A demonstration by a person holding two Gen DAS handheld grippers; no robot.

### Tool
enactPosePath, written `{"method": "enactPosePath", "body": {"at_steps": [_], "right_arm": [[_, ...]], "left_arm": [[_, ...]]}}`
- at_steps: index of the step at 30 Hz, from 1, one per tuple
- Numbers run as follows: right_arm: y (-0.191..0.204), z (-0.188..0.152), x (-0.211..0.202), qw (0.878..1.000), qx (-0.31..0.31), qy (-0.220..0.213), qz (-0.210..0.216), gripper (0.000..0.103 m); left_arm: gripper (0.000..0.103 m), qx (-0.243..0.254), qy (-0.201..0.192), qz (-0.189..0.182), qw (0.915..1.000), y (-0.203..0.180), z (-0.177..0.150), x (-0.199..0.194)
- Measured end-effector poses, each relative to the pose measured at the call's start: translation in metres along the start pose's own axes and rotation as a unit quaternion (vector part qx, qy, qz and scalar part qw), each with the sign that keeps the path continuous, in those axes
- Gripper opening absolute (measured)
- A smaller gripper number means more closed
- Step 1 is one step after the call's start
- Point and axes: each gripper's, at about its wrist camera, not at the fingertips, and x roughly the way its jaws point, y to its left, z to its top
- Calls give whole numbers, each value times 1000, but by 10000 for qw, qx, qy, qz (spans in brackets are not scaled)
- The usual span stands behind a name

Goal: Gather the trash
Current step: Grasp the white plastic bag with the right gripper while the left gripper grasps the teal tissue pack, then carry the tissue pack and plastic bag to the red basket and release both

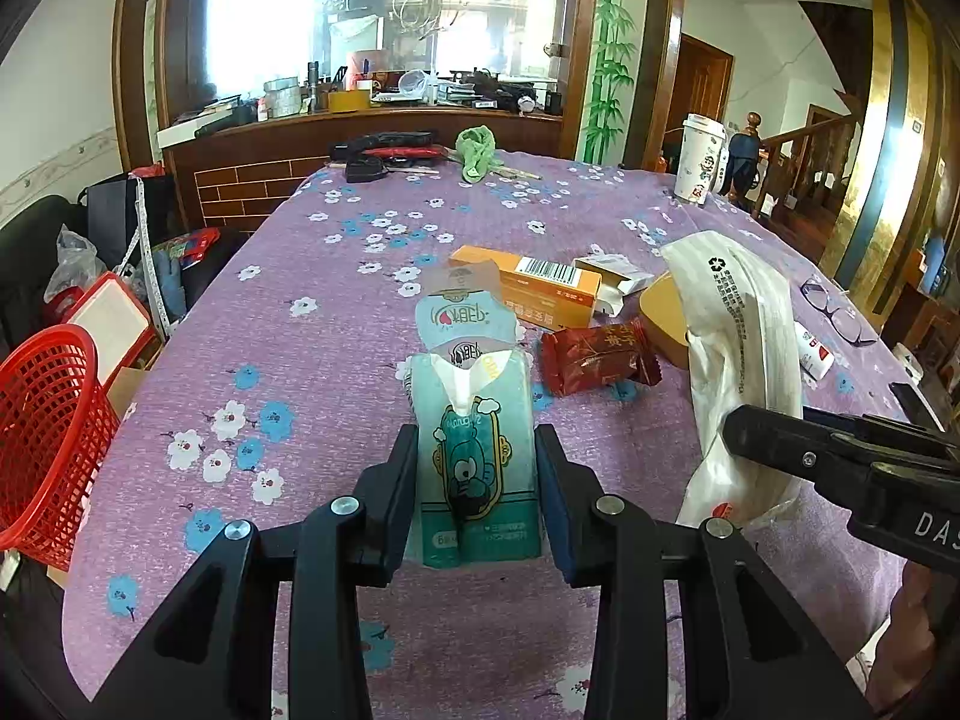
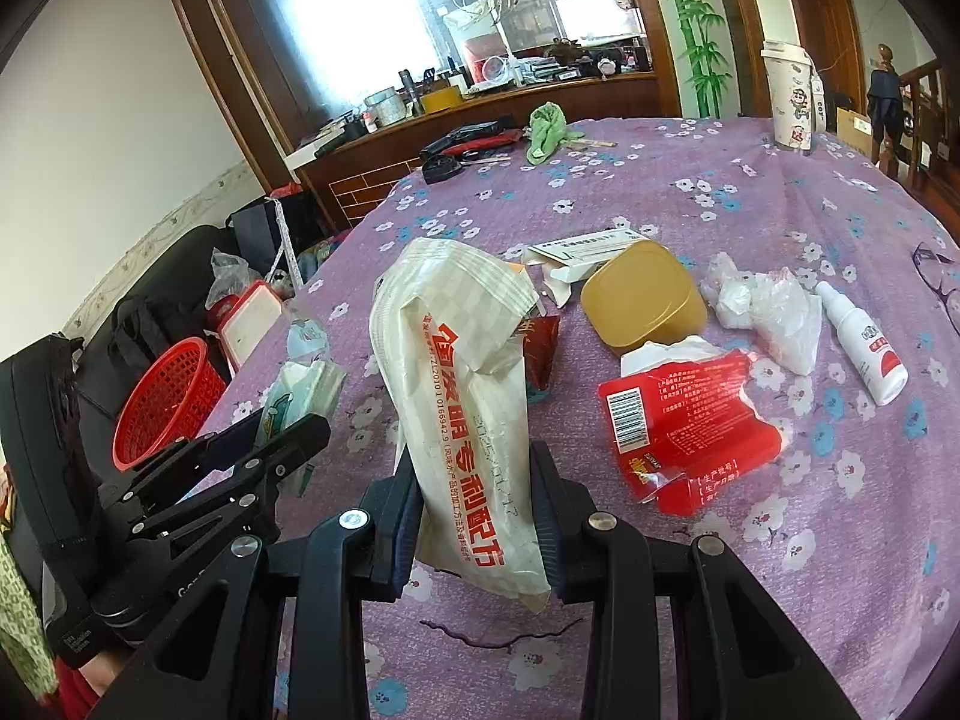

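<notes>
My left gripper (image 1: 477,486) is shut on a teal tissue packet (image 1: 474,438) with a cartoon print, held upright above the purple flowered tablecloth (image 1: 312,360). The same packet (image 2: 303,396) shows at the left in the right wrist view, inside the left gripper (image 2: 282,426). My right gripper (image 2: 477,504) is shut on a white wrapper (image 2: 462,396) with orange lettering, lifted off the cloth; that wrapper (image 1: 738,360) stands at the right of the left view. A red mesh basket (image 1: 48,438) sits beside the table's left edge, and the basket (image 2: 168,402) appears far left.
Loose on the cloth lie an orange carton (image 1: 540,288), a dark red snack packet (image 1: 597,360), a gold lid (image 2: 645,300), a torn red wrapper (image 2: 684,426), crumpled clear plastic (image 2: 768,312) and a white spray bottle (image 2: 864,342). A paper cup (image 1: 699,159) and green cloth (image 1: 477,150) stand farther back.
</notes>
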Motion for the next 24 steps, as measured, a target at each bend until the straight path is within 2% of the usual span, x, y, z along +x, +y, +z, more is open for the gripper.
{"method": "enactPosePath", "body": {"at_steps": [24], "right_arm": [[25, 1, 8, 9995, -277, 145, 43, 36]], "left_arm": [[36, -223, -182, 55, 9996, 20, 1, -16]]}}
